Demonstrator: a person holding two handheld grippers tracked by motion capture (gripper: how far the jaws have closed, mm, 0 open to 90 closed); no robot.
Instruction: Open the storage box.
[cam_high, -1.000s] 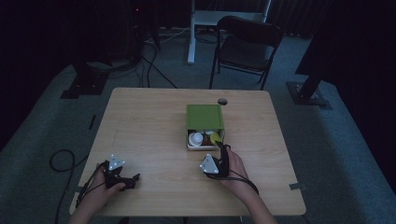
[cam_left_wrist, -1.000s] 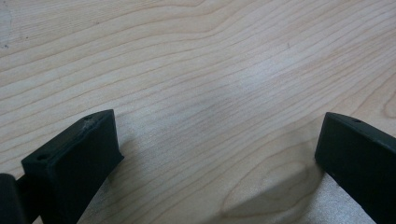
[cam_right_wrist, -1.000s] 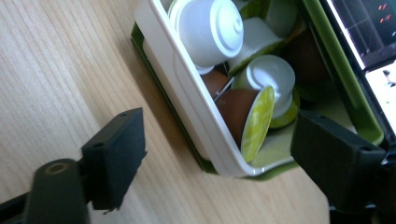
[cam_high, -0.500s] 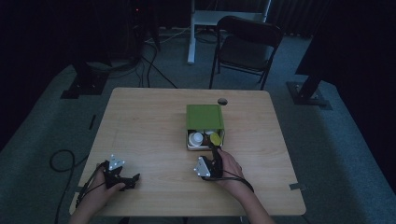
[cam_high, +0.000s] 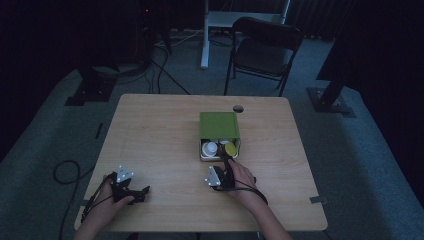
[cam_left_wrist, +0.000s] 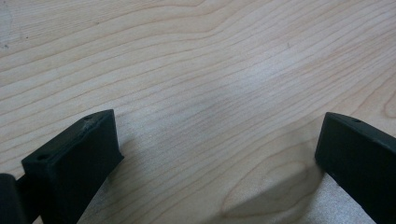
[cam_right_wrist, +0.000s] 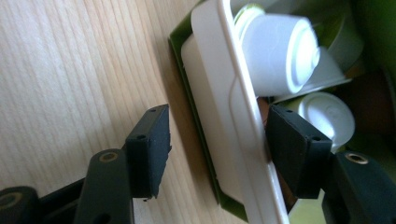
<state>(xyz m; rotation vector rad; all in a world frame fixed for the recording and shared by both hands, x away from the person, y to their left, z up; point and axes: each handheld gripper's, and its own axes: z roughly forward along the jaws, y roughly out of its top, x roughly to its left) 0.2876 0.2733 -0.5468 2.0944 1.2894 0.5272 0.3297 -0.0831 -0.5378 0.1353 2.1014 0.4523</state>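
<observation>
Wooden table (cam_high: 160, 130), green box (cam_high: 219, 125) on it

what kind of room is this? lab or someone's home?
Likely a lab or recording studio, not a home: a lone wooden table on grey carpet, dark surroundings, black equipment stands with cables on the floor, and a folding chair behind.

High view was really dim, pretty much everything past the counter (cam_high: 165, 135) sank into black, and the wood itself looked murky and a bit soft. Both gripper views were way brighter. In the left gripper view, soft shadows sat under the left tongs (cam_left_wrist: 217, 154) and a pale sheen crossed the grain. In the right gripper view, the white cups (cam_right_wrist: 280, 51) were blown out and blurry, and the nearest parts of the right tongs (cam_right_wrist: 217, 149) were out of focus.
</observation>
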